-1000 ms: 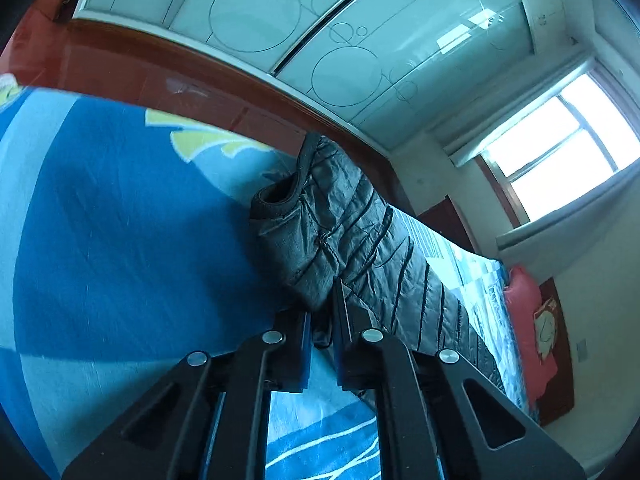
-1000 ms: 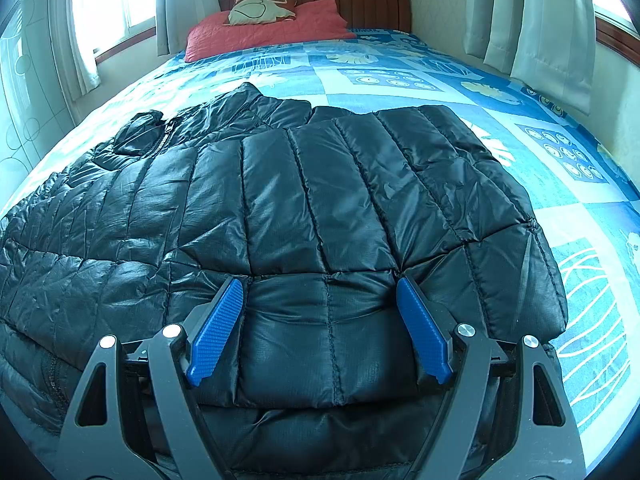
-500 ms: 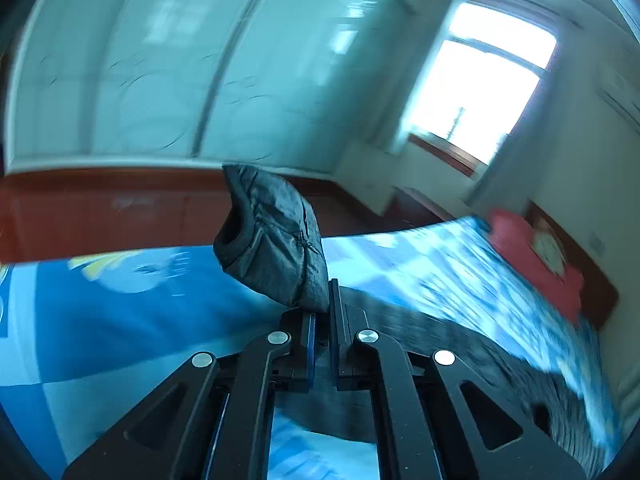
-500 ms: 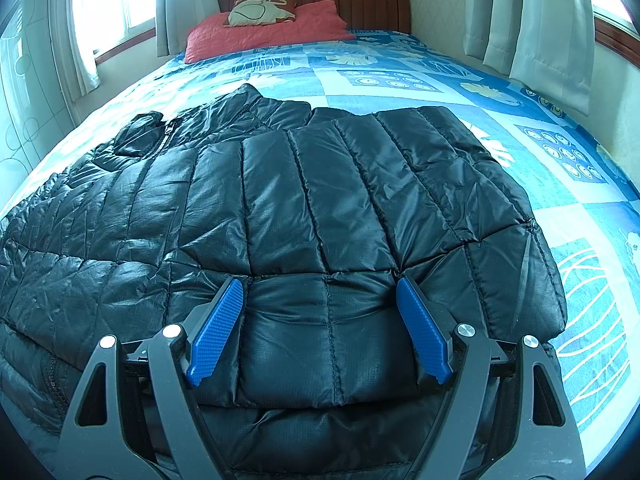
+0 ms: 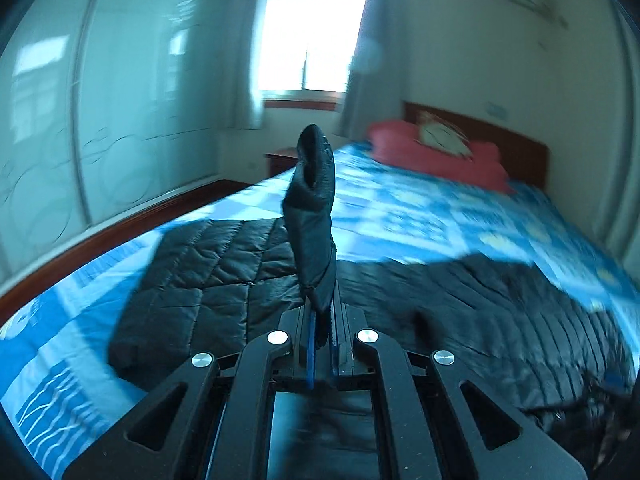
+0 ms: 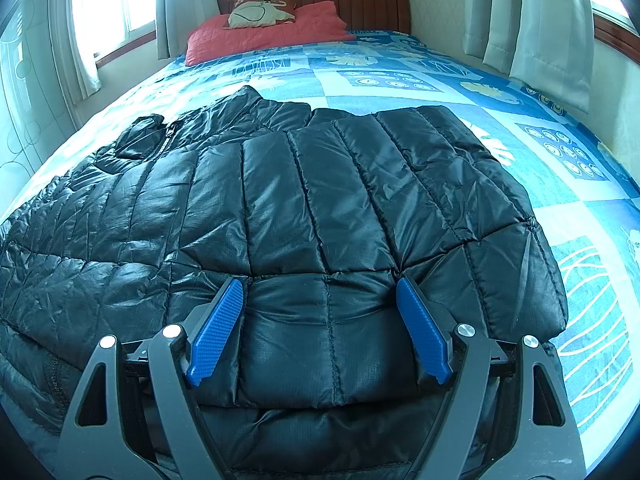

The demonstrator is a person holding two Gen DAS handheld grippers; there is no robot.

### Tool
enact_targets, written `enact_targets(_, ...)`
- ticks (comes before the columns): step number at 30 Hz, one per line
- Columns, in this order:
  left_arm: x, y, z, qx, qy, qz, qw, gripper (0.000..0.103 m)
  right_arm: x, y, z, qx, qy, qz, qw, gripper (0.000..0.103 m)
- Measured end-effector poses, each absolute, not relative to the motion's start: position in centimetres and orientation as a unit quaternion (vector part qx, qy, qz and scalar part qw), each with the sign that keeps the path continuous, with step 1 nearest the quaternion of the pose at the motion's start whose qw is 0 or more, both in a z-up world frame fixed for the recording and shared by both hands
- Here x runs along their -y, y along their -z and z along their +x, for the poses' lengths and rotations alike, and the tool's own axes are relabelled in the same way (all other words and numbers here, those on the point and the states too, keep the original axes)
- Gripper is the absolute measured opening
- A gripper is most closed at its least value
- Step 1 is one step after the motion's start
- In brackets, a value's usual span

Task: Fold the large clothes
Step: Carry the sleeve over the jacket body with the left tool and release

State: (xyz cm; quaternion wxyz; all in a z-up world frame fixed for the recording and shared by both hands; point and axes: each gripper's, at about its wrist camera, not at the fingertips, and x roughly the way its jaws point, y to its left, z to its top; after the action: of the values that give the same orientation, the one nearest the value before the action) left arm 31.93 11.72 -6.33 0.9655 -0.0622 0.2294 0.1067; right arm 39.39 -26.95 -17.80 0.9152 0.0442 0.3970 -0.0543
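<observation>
A black quilted puffer jacket (image 6: 304,216) lies spread across the foot half of the bed (image 6: 400,76), shiny and creased, stitched into long padded channels. Its sleeve cuff (image 5: 314,216) stands lifted above the jacket's body, pinched tight between the pressed-together jaws of the left gripper (image 5: 322,320). The right gripper (image 6: 320,332) has its blue pads (image 6: 218,328) spread wide, resting down on the jacket's near hem panel without clamping it. Beyond the jacket's collar edge, bare blue patterned bedspread runs up to the red pillow (image 6: 264,36) at the headboard. A strip of bedspread also shows beside the jacket's right edge.
</observation>
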Motion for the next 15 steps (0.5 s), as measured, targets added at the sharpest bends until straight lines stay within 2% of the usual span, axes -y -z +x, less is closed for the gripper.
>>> enact_targets(6,-2.9,7.2,33.8,-0.252,-0.038,0.000,0.967,0.005,26.9,17.8,39.4,-0.395,0.052,0.049,0.916,0.079)
enact_targets(15,5.2,10.9,34.7,-0.297,0.014,0.066,0.952,0.005,27.3,17.7,39.6,-0.393,0.048,0.055,0.917,0.079)
